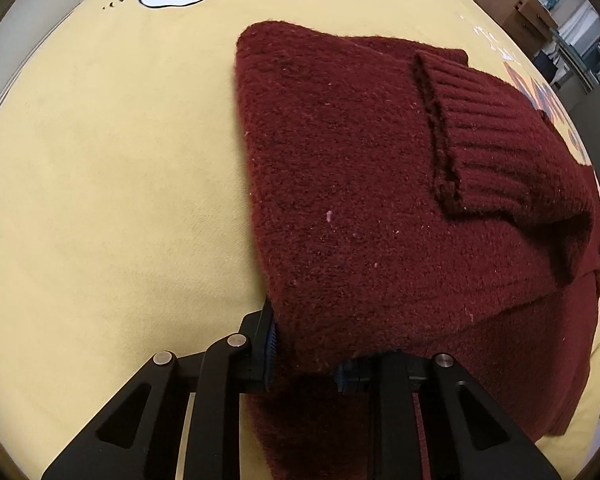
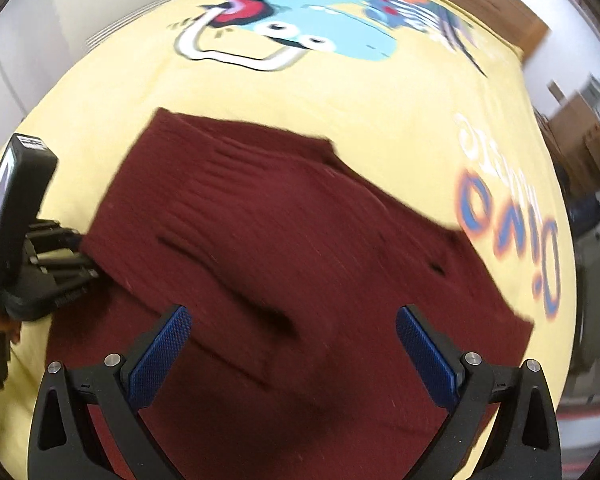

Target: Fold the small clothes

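A dark maroon knitted sweater [image 1: 352, 184] lies partly folded on a pale yellow cloth [image 1: 120, 160] printed with a blue cartoon creature [image 2: 320, 20] and blue-and-orange lettering [image 2: 512, 220]. One ribbed cuff [image 1: 500, 140] is laid across the top of the body (its seam edge faces the left wrist camera). The left gripper [image 1: 306, 356] is clamped narrowly on the sweater's near corner, the knit bunched between its blue pads and lifted a little off the layer beneath. The right gripper [image 2: 292, 352] hangs above the middle of the sweater with its blue-padded jaws spread wide and nothing between them; its view is smeared with blur. Beyond the cloth, stacked cardboard boxes [image 1: 516, 8] stand at the far right.
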`<state>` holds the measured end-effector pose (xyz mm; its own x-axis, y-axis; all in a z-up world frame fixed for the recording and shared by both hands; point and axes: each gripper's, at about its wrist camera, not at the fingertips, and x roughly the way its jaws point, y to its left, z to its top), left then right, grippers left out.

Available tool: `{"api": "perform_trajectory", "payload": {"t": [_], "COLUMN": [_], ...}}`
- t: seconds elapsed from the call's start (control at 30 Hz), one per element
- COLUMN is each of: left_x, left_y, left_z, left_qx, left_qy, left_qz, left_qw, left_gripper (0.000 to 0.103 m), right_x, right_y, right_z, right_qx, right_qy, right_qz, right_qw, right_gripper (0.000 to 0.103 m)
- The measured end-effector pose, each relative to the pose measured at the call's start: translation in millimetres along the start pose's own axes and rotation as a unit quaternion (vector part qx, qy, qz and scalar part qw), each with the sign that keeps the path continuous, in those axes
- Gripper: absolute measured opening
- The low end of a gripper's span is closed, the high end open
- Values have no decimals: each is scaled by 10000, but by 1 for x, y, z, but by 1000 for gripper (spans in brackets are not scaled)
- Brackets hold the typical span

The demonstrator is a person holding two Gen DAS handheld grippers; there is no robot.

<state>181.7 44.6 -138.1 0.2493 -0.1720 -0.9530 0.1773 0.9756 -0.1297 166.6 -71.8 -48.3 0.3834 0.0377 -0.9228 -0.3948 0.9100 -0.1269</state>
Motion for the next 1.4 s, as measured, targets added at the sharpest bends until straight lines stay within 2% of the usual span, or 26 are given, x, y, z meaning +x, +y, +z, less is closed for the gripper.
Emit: {"api": "perform_trajectory", "payload": {"t": [0.13, 0.33, 0.37, 0.4, 0.53, 0.6, 0.67, 0.77, 0.87, 1.07, 1.13, 1.4], "left_x": [5, 4, 8, 8, 8, 8, 9, 10, 8, 9, 9, 8], "left_y": [-1, -7, -8, -7, -6, -8, -8, -7, -6, -8, -8, -10], "left_z": [4, 4, -5, -5, -8, -8, -7, -7, -9, -7, -6, -6], "left_qx": [106, 208, 211, 214, 185, 166, 175, 167, 154, 182, 191, 237], "left_qy": [-2, -22, -21, -18, -46, -46, -41, -61, -69, -44, -41, -7], "left_qz": [116, 179, 181, 181, 151, 146, 161, 171, 163, 233, 252, 329], "left_qw": [9999, 9996, 9996, 9996, 9997, 9997, 9997, 9997, 9997, 9996, 9995, 9992], "left_gripper": [19, 19, 19, 19, 19, 19, 19, 20, 20, 20, 20, 20], "right_x": [20, 62, 68, 73, 77, 76, 69, 57, 42, 25, 17, 26], "right_y": [22, 33, 33, 32, 23, 17, 5, -19, -49, -100, -106, -148], "right_z": [20, 27, 26, 25, 22, 23, 22, 18, 5, -25, -34, -85], "right_qx": [-337, -350, -342, -332, -287, -226, -31, 453, 1037, 1751, 1942, 2518], "right_qy": [155, 509, 558, 605, 537, 465, 374, 228, 42, -130, -143, 118], "right_qz": [141, 209, 210, 194, 89, 67, 203, 607, 1003, 1121, 1085, 931], "right_qw": [9992, 9979, 9976, 9974, 9981, 9986, 9991, 9969, 9895, 9781, 9748, 9632], "right_gripper": [98, 93, 87, 75, 51, 26, 17, 16, 16, 16, 16, 15]}}
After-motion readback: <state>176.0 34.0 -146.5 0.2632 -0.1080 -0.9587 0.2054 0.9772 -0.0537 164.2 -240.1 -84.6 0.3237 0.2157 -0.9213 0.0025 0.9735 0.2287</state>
